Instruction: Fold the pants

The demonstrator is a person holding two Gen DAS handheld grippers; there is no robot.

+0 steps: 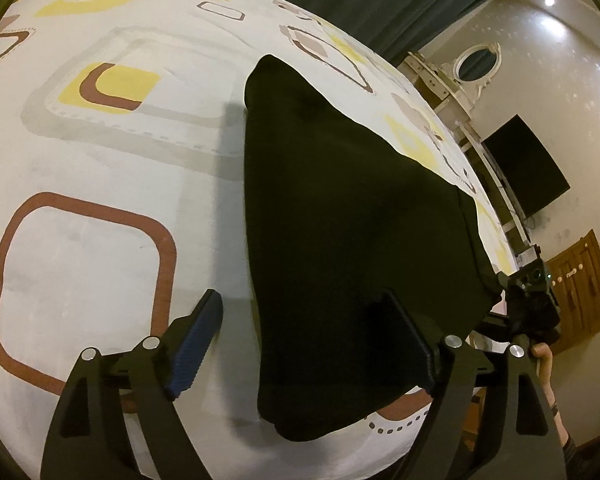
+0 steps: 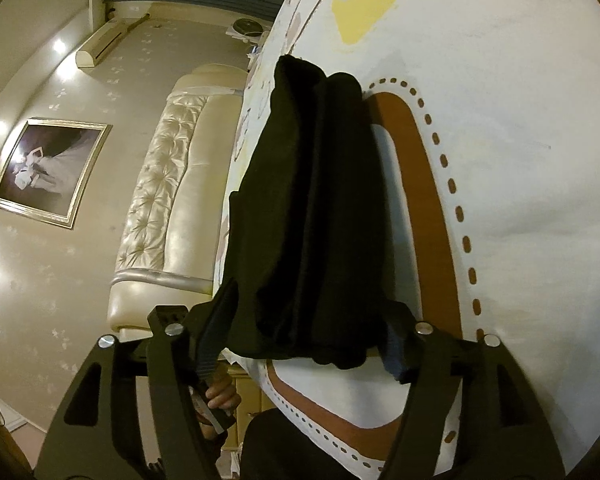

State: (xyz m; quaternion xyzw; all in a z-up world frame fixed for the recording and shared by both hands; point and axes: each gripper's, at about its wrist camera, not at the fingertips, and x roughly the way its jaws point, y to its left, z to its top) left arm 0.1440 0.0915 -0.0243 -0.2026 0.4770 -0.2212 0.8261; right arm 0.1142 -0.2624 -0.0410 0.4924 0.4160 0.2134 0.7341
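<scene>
The black pants (image 1: pixel 340 216) lie folded into a compact bundle on the patterned bedsheet (image 1: pixel 100 160), near the bed's near edge. The left gripper (image 1: pixel 312 344) hovers at the bundle's near end with its fingers wide apart, the left pad clear of the cloth. The right gripper (image 2: pixel 304 336) straddles the other end of the pants (image 2: pixel 304 200), its fingers spread and not pinching the fabric. A padded headboard (image 2: pixel 168 184) stands beyond.
</scene>
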